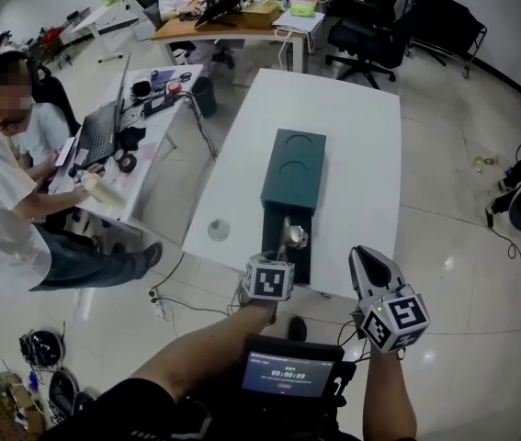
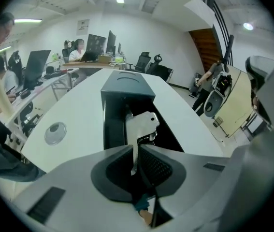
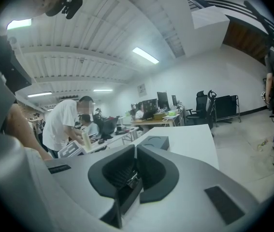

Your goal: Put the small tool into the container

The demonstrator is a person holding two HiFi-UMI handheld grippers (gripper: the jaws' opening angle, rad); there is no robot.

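The left hand-held gripper [image 2: 136, 150] is pinching a small metal tool [image 2: 142, 123] by its thin stem, jaws closed tight on it. It is holding the tool over the open black tray [image 1: 274, 220] at the near end of the dark green container [image 1: 294, 165]. The container is lying at 12 o'clock on the white tabletop [image 1: 361, 154]. At 3 o'clock, the right hand-held gripper [image 1: 363, 257] is hovering with jaws pressed together on nothing. A small round disc [image 1: 219, 230] is sitting on the tabletop at 9 o'clock.
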